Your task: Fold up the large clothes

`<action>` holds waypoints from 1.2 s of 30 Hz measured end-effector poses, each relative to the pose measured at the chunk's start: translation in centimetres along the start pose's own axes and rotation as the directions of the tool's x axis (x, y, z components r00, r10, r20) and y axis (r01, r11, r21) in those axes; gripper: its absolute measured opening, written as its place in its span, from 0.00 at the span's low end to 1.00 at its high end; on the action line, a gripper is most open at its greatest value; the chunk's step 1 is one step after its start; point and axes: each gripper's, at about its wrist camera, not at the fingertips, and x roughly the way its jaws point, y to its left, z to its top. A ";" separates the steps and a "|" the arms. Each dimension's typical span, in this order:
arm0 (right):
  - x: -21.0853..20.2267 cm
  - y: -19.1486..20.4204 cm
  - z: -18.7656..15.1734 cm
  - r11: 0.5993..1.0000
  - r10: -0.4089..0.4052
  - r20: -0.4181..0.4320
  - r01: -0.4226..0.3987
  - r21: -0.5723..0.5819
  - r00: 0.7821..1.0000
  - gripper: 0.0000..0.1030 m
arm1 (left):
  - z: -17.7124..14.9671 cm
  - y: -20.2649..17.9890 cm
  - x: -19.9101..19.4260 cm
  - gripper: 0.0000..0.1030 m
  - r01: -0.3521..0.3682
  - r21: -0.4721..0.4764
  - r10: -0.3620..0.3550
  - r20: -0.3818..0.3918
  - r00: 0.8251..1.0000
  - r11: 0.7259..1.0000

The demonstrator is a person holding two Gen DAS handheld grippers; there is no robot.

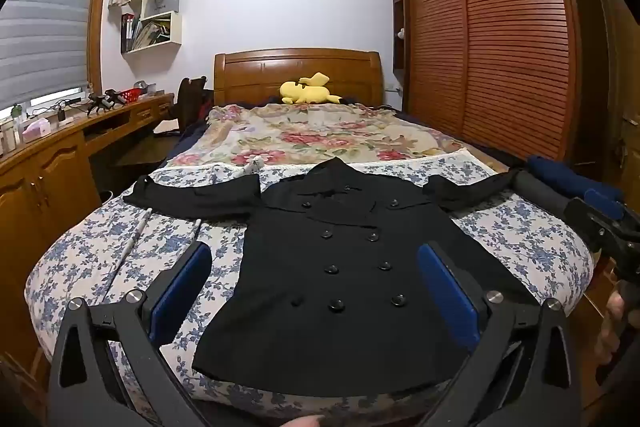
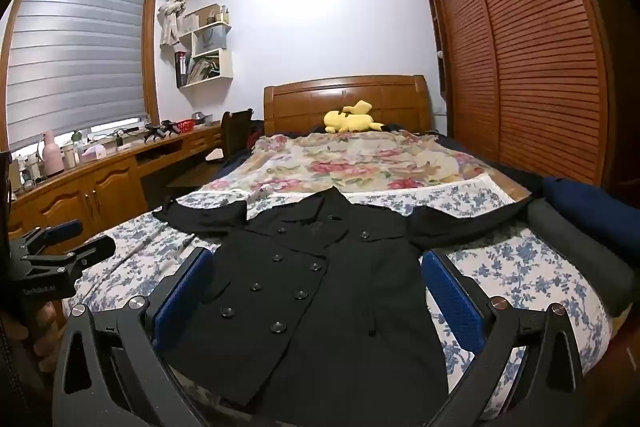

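Black double-breasted coat point(image 1: 340, 267) lies flat, front up, on the blue-floral sheet of the bed point(image 1: 120, 251), collar toward the headboard, hem toward the foot edge nearest both grippers. Long axis runs straight away from the cameras; sleeves spread out to either side across it. Left gripper point(image 1: 316, 291) is wide open, holding nothing, hovering over the lower coat body with the buttons between its blue pads. Right gripper point(image 2: 316, 295) is likewise spread wide and empty, sitting over the coat's right half. Judgement: nothing folded yet. Left sleeve point(image 1: 192, 193) is nearer the left gripper, right sleeve point(image 2: 460, 219) nearer the right one, so first move is probably each side picking its own sleeve and bringing it in across the body. Containers: a red basket point(image 1: 130, 95) on the far tabletop, contents too small to tell. Yellow plush point(image 1: 308, 91) at the headboard, well apart from the coat.
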 end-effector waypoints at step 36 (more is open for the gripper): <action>0.0 0.2 0.0 1.000 0.011 0.011 -0.011 -0.010 1.000 1.00 | 0.7 -0.6 -1.8 1.00 -0.004 -0.010 0.004 0.037 0.999 1.000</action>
